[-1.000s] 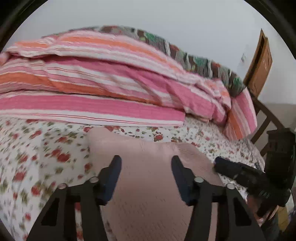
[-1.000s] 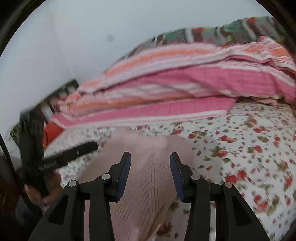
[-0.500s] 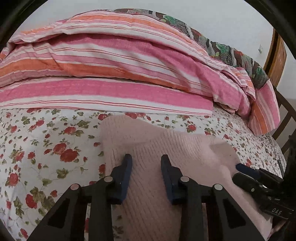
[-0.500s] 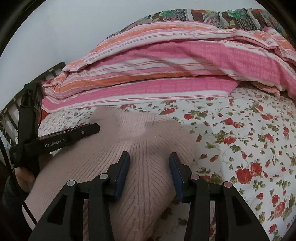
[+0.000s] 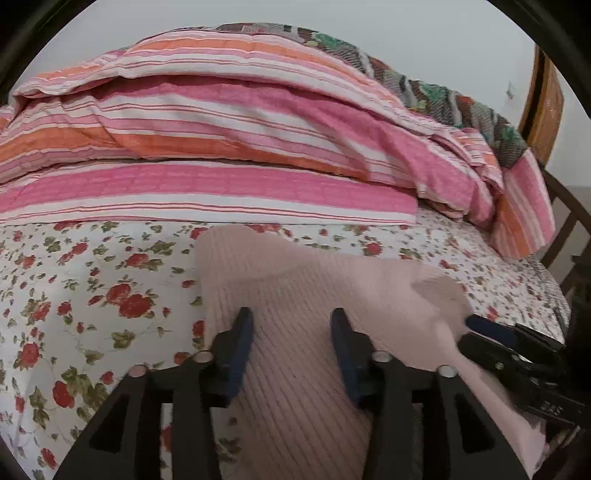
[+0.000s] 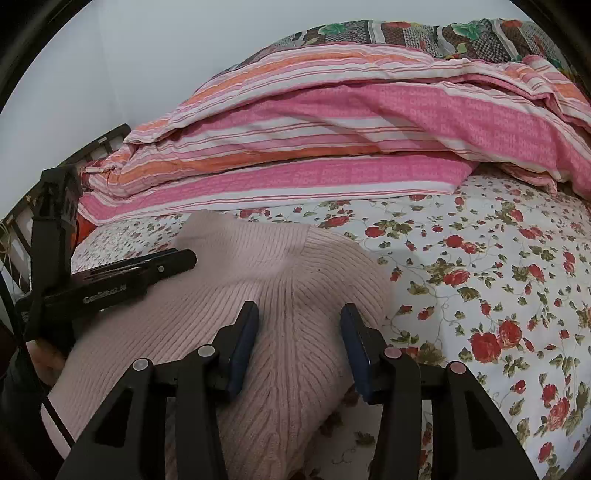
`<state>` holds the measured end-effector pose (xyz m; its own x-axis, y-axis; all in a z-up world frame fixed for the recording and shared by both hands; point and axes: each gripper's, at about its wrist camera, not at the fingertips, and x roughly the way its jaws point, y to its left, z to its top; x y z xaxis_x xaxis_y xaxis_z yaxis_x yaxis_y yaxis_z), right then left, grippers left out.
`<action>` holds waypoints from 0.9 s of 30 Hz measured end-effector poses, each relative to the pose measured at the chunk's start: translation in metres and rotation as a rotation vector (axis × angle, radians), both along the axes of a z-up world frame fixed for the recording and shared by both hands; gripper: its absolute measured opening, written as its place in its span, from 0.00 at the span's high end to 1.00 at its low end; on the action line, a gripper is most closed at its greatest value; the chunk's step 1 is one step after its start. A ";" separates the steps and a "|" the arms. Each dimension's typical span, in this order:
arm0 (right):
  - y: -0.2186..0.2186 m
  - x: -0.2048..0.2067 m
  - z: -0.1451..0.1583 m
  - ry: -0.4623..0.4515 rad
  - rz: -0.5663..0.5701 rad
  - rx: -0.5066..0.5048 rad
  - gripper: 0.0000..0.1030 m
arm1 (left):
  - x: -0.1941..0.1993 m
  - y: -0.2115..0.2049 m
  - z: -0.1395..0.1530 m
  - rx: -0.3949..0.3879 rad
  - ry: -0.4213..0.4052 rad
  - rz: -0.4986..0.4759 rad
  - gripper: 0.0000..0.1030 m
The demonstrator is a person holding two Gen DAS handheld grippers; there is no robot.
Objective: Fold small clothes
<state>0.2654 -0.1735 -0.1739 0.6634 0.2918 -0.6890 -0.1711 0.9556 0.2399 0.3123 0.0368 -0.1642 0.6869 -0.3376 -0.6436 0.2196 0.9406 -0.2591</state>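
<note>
Your pink knit garment (image 5: 303,295) lies on the bed's floral sheet (image 5: 74,295), in front of the folded striped quilt (image 5: 221,147), with a patterned blanket (image 6: 406,35) behind that quilt. Taking the garment as the landmark: its narrow ribbed end points toward the quilt, and the floral sheet shows bare on both sides of it.

Your left tool (image 5: 291,345) sits over the garment's near part, toward its left edge. Its jaws have just been opening and now stand moderately apart, with the ribbed knit lying in the gap; the pads do not press on the fabric. Your right tool (image 6: 299,339) sits over the garment's rounded right side, jaws likewise moderately apart with knit between them. Whether its pads bear on the cloth you cannot tell from here; the fabric bulges up between them.

From the left view, the right tool's black fingers reach onto the garment's right edge. From the right view, the left tool lies across the garment's left shoulder, with a hand (image 6: 46,360) below it.
</note>
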 end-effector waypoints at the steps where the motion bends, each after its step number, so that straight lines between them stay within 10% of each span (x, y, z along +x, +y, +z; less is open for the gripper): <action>1: 0.000 0.000 0.000 0.000 0.000 0.001 0.55 | -0.003 -0.001 0.001 -0.002 -0.008 -0.012 0.42; 27: -0.009 -0.015 0.006 -0.029 0.031 0.046 0.54 | -0.098 -0.020 0.023 0.111 -0.056 -0.094 0.39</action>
<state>0.2504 -0.1824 -0.1675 0.6733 0.3435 -0.6548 -0.2081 0.9378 0.2780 0.2147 0.0167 -0.1408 0.6911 -0.3313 -0.6424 0.3192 0.9373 -0.1399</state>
